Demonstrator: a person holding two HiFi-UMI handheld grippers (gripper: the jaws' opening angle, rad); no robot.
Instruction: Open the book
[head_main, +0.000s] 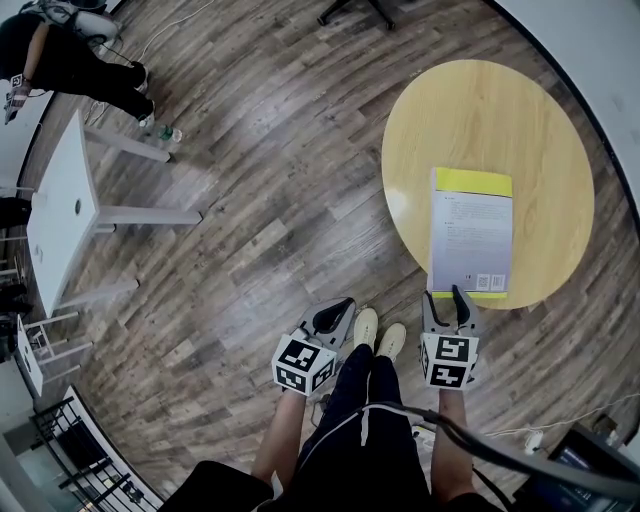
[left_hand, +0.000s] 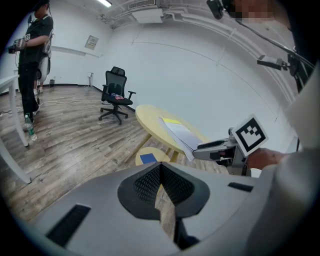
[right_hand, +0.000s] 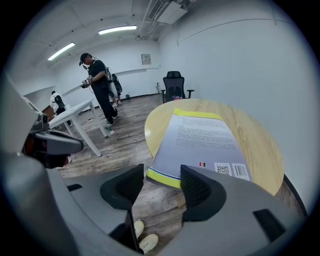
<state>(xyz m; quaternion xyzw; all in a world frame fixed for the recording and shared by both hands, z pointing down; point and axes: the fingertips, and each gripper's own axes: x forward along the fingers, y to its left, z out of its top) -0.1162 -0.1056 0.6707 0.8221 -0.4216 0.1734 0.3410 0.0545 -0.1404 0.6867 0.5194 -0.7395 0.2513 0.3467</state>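
Jaws of the right gripper (head_main: 447, 296) apart in the head view, tips by the near edge of a closed grey-and-yellow paperback book (head_main: 471, 235) overhanging a round pale wooden table (head_main: 480, 110), left gripper (head_main: 341, 306) over floor — left gripper view, jaws pressed together, empty — right gripper view, jaws parted, book corner just beyond, untouched.

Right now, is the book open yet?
Not yet. Done: the right hand-held gripper sits at the near corner of the book, which overhangs the table. In hand: its jaws stand apart by that corner, not pinching. Left: pinch there and lift it open, since the book lies shut. The left hand-held gripper hangs aside, shut and empty.
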